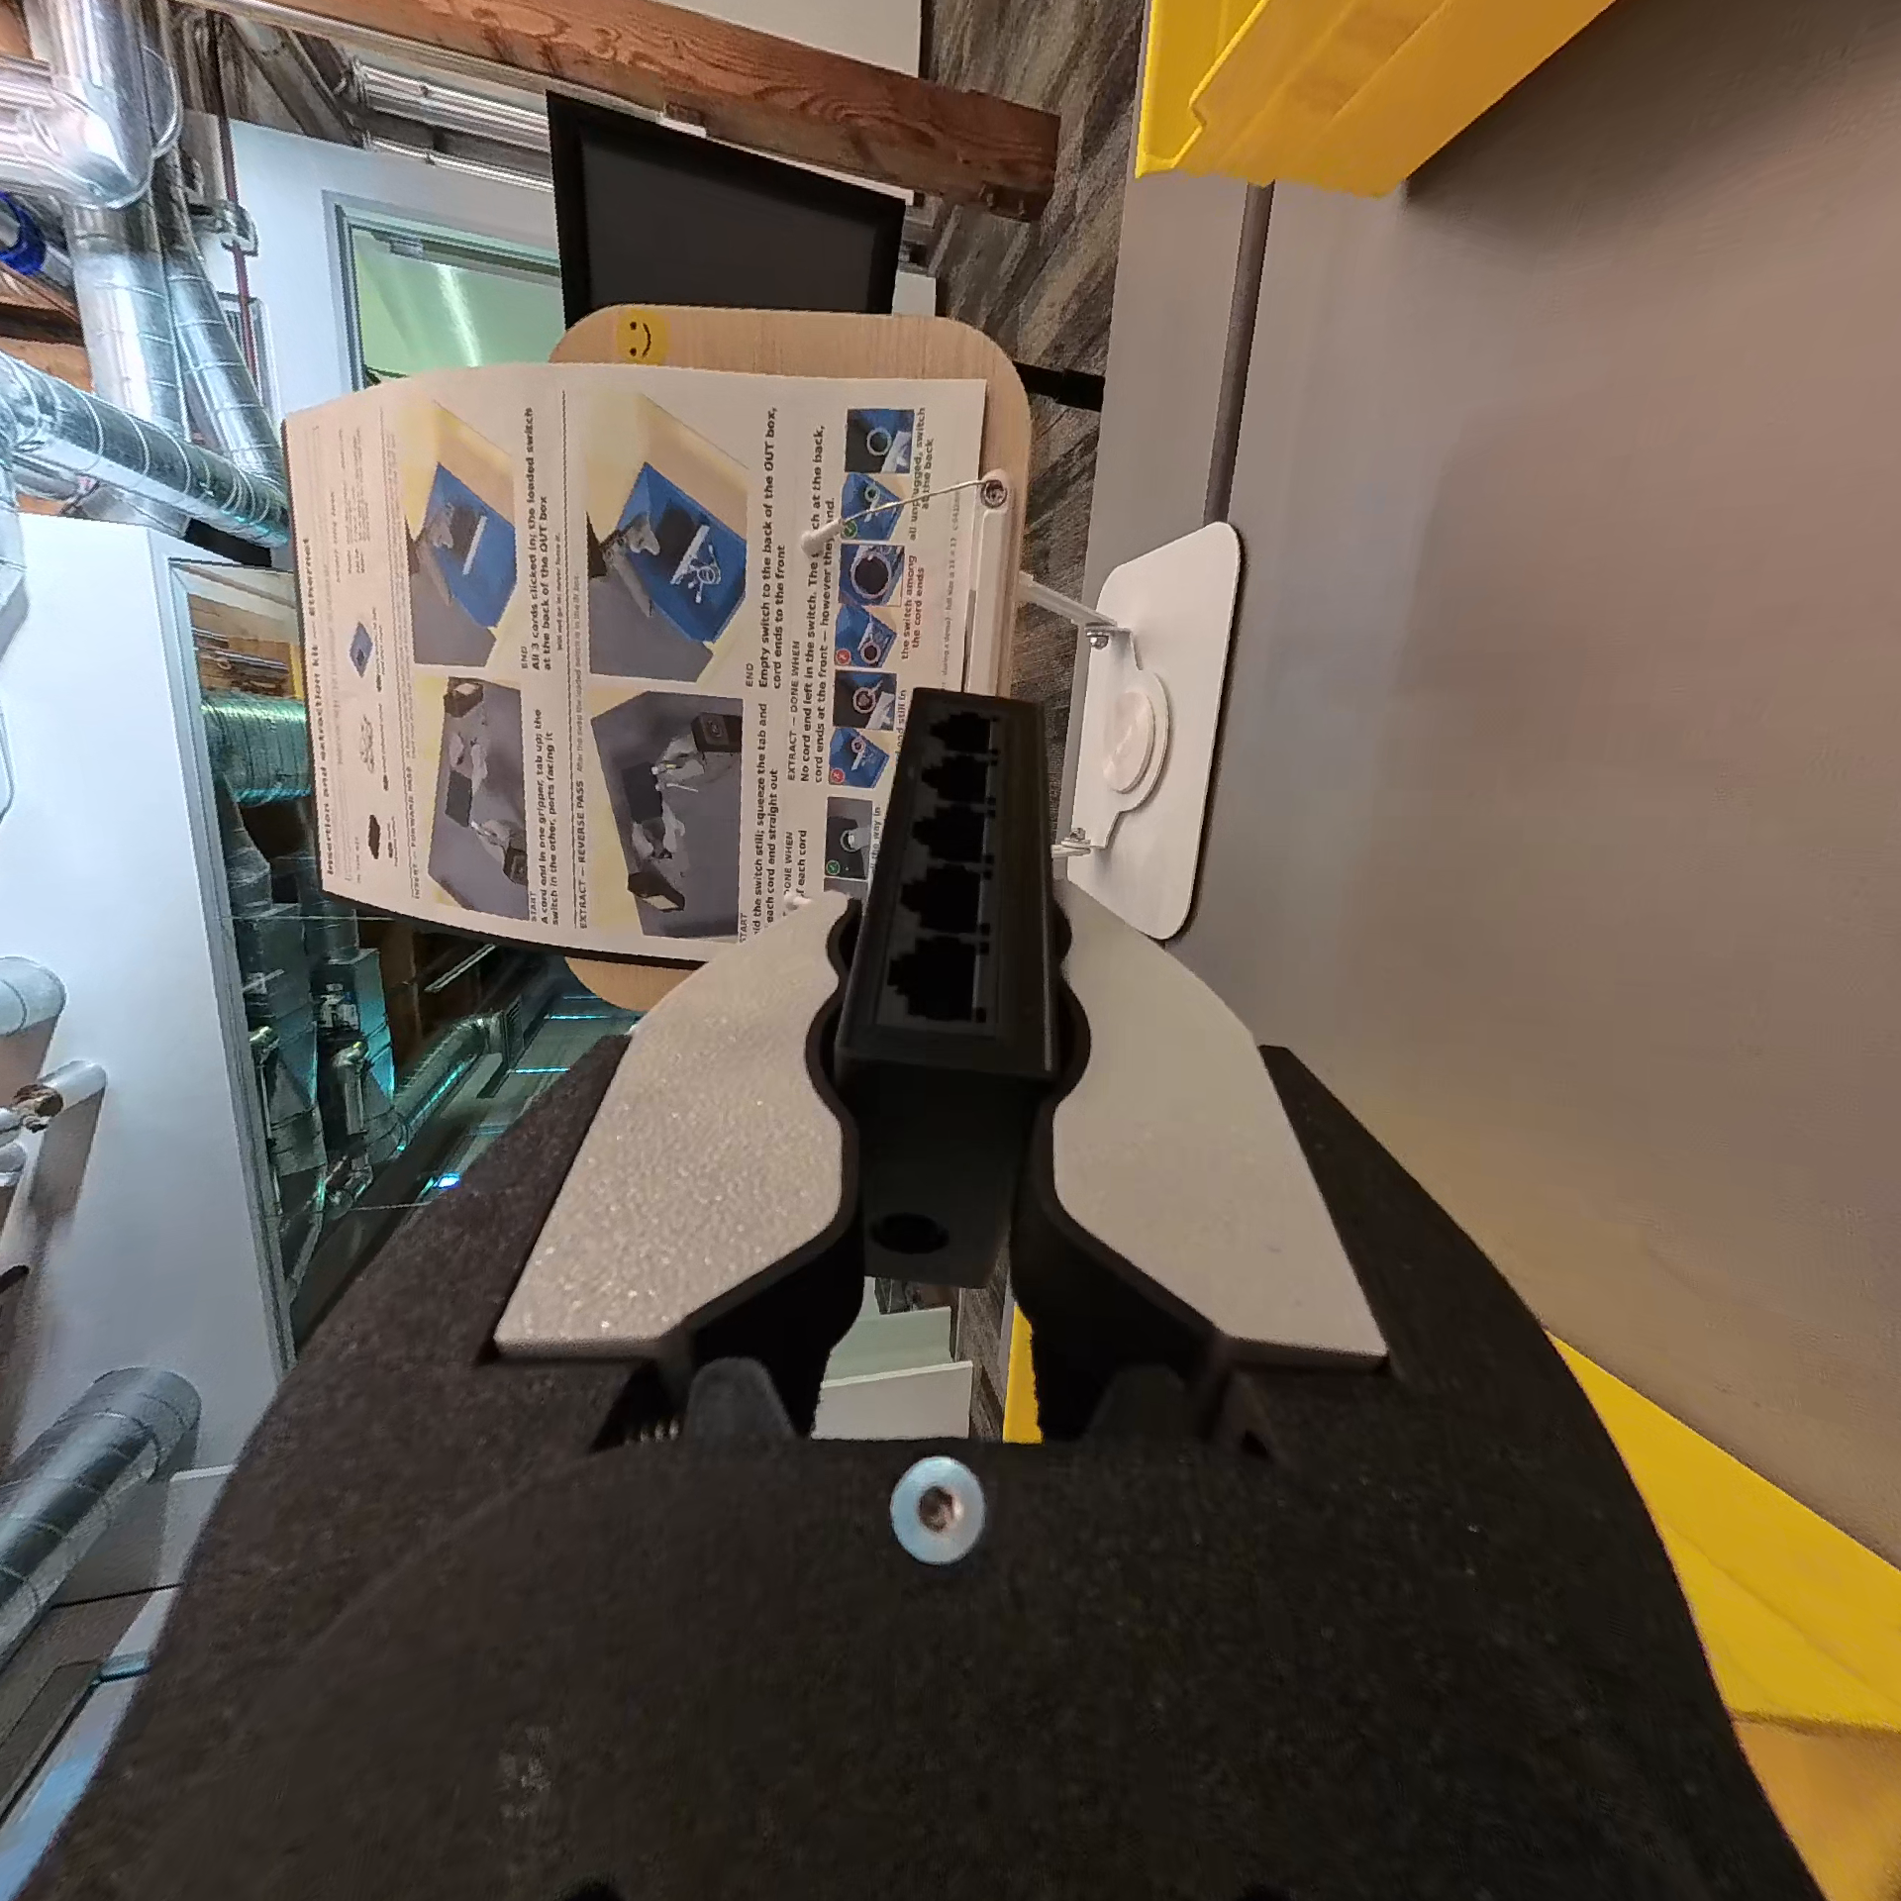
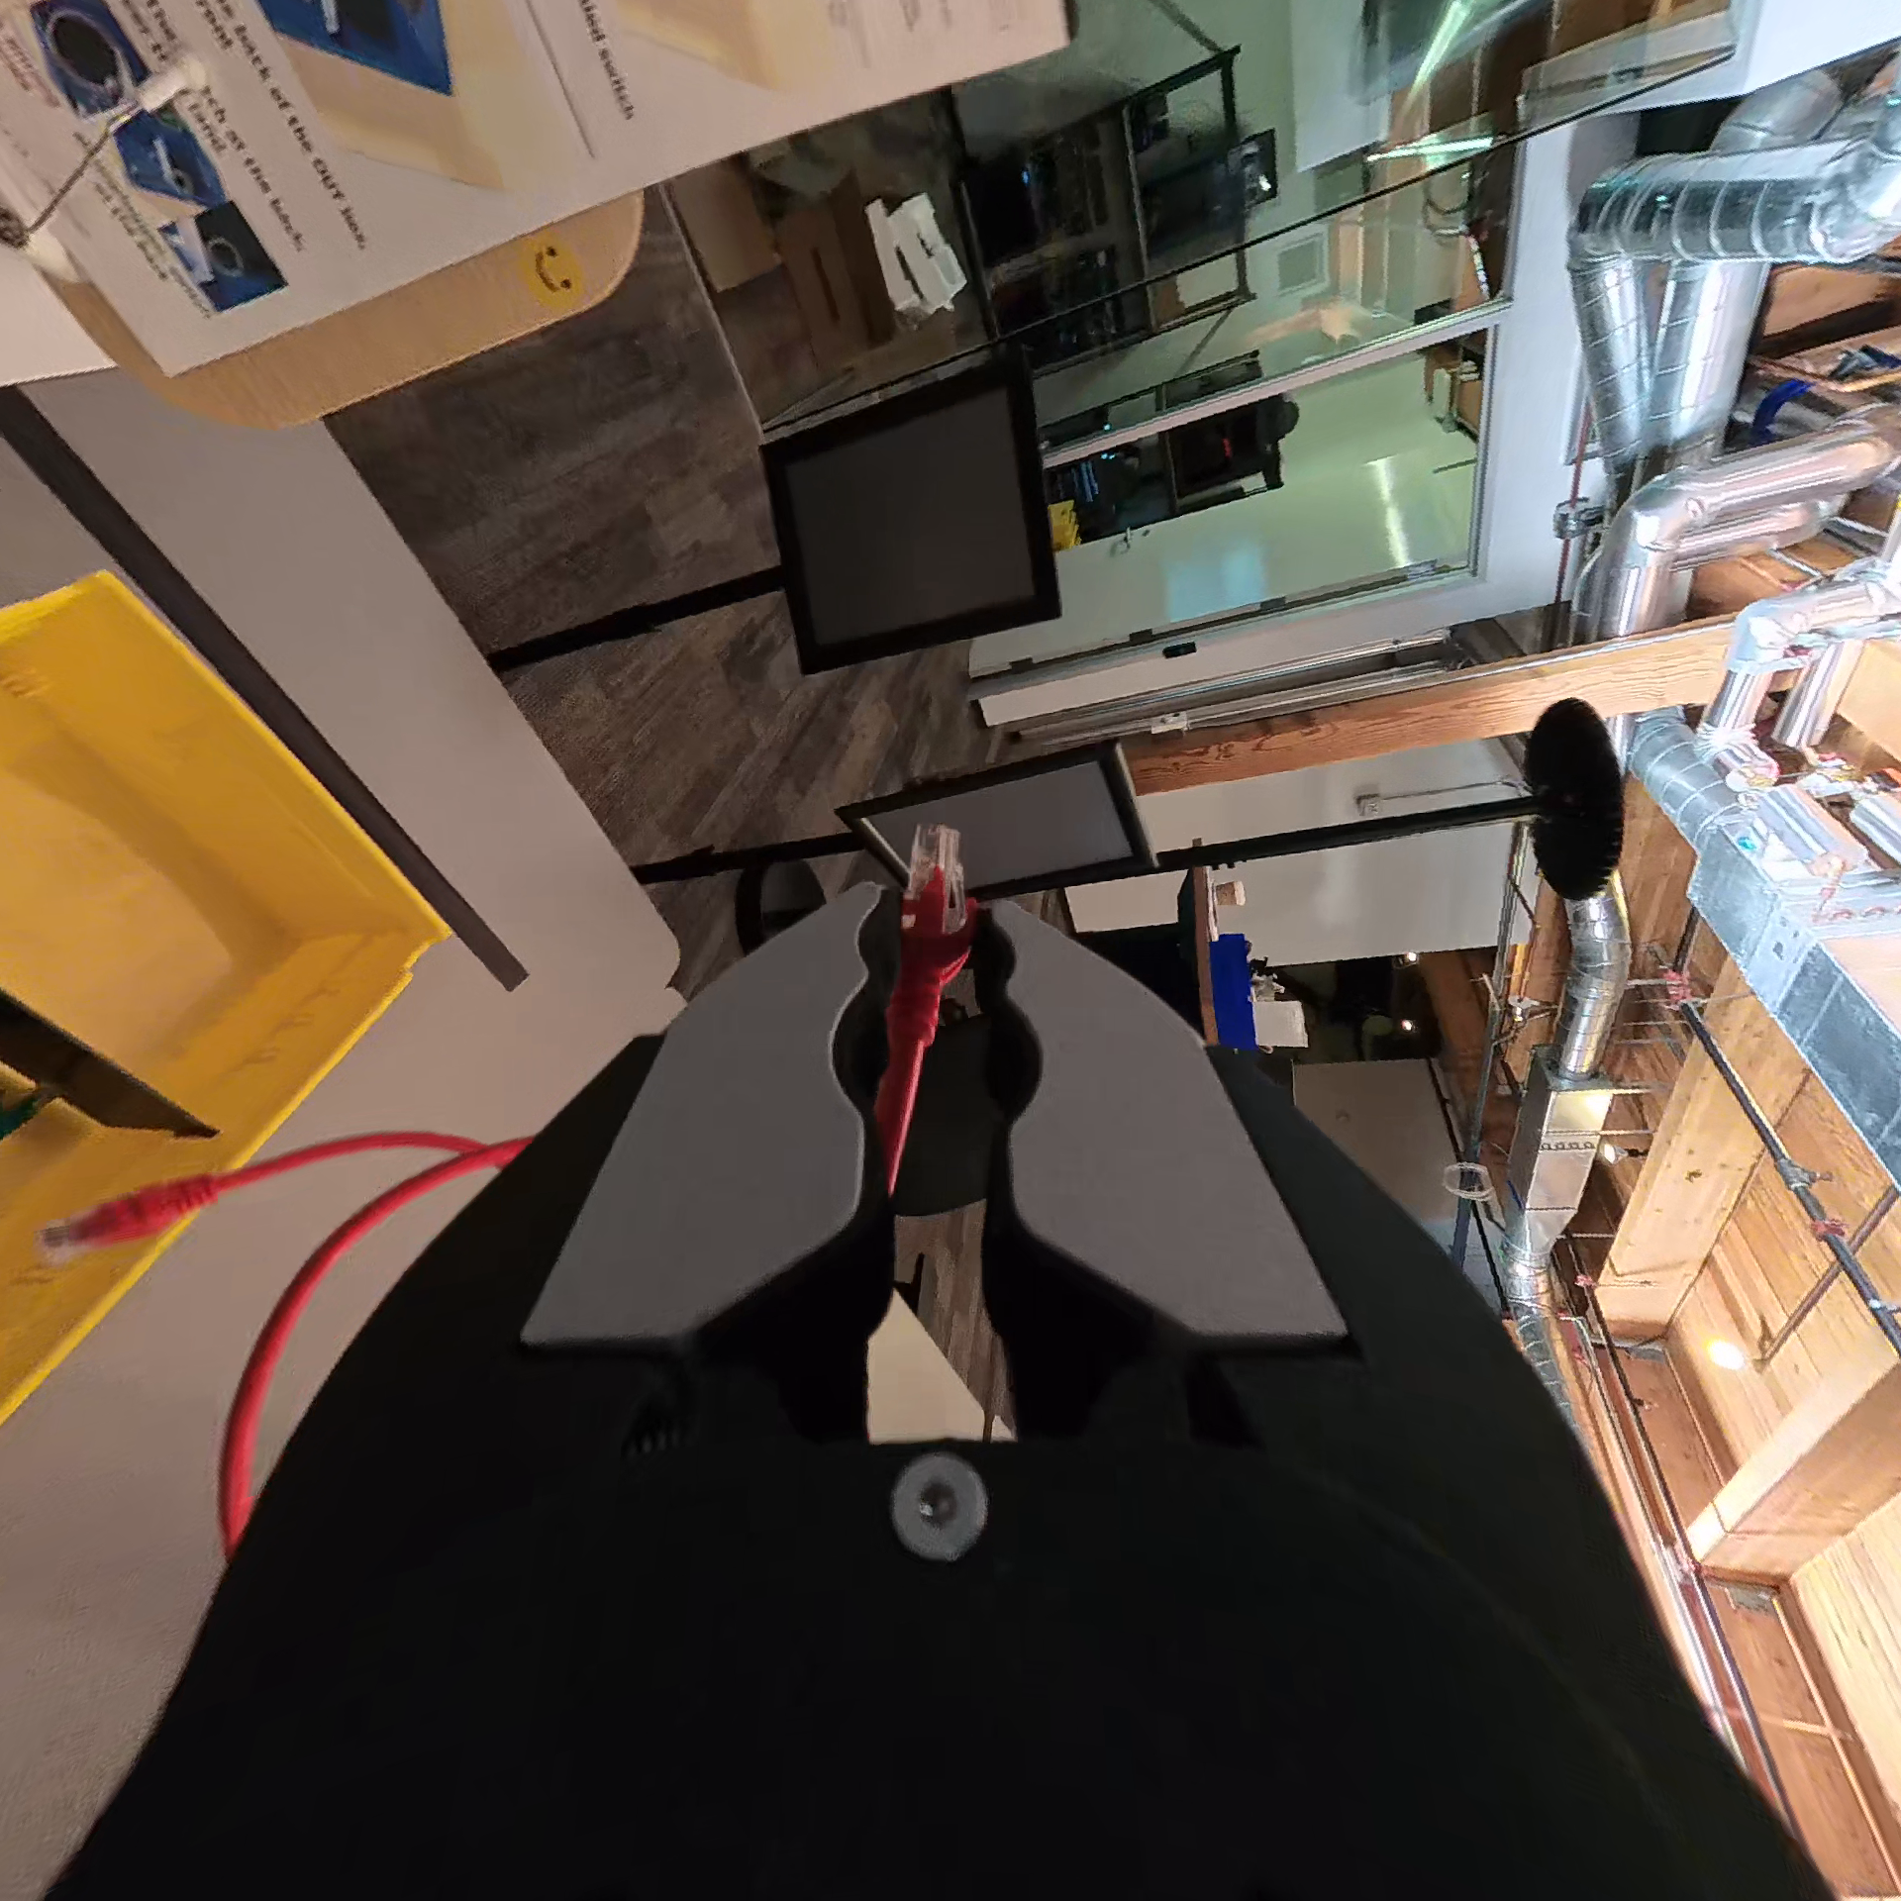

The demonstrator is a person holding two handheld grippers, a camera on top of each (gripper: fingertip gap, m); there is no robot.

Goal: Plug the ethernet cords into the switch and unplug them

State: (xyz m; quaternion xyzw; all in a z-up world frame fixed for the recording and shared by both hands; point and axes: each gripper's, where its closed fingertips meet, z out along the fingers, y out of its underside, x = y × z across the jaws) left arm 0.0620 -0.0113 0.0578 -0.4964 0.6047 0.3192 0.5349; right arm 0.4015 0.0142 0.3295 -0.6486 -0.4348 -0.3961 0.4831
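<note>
In the left wrist view my left gripper (image 1: pixel 952 916) is shut on a black ethernet switch (image 1: pixel 952 905). It holds the switch in the air, the row of several empty ports facing the camera. In the right wrist view my right gripper (image 2: pixel 931 900) is shut on the boot of a red ethernet cord (image 2: pixel 921 988). The clear plug (image 2: pixel 934 849) sticks out past the fingertips. The cord loops back to the left and its other red plug end (image 2: pixel 123 1219) hangs free in front of the yellow bin. Neither gripper shows in the other's view.
A grey table (image 1: pixel 1543 720) carries yellow bins (image 1: pixel 1337 82) (image 2: pixel 154 874). A white stand (image 1: pixel 1152 720) holds a wooden board with a printed instruction sheet (image 1: pixel 638 638), which also shows in the right wrist view (image 2: pixel 309 154). Black monitors (image 2: pixel 910 535) on stands are beyond the table. Tip to tip, the grippers are about 45 centimeters apart.
</note>
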